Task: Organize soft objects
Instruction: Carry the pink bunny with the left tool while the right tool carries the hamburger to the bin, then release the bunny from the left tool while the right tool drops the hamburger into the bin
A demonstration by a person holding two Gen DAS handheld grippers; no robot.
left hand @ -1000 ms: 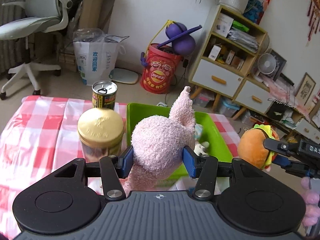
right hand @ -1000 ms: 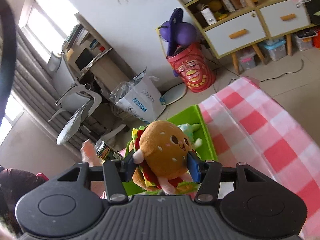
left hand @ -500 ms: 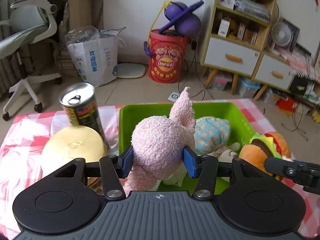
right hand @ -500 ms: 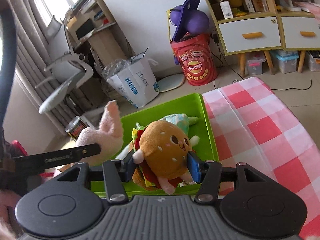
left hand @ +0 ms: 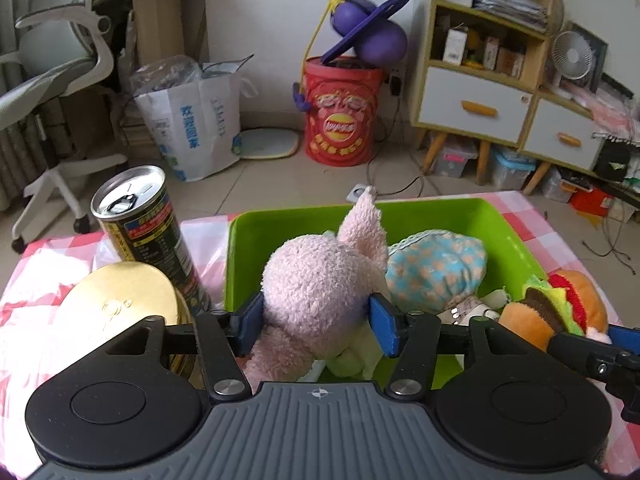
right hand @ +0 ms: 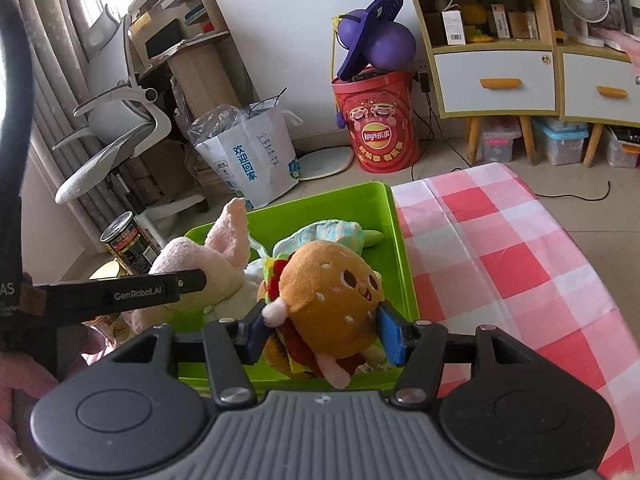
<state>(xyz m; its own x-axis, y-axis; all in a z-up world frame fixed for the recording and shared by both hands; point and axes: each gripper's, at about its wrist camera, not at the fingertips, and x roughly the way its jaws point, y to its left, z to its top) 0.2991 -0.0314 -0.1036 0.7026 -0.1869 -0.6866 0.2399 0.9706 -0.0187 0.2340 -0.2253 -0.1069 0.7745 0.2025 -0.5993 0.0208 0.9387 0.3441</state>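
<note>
My left gripper holds a pink rabbit plush over the left part of the green bin. Its jaws are opening, and the blue pads still touch the plush's sides. A blue spotted plush lies inside the bin behind it. My right gripper holds a burger plush above the bin's near right corner. Those jaws are opening too, with both pads against the burger. The pink plush and a left finger show at the left of the right wrist view.
A dark drink can and a gold-lidded jar stand just left of the bin. The pink checked tablecloth stretches to its right. Beyond the table are a red bucket, a paper bag, an office chair and a cabinet.
Both grippers came down and forward over the green bin with their plush toys. Each pair of jaws stands slightly wider than before.
</note>
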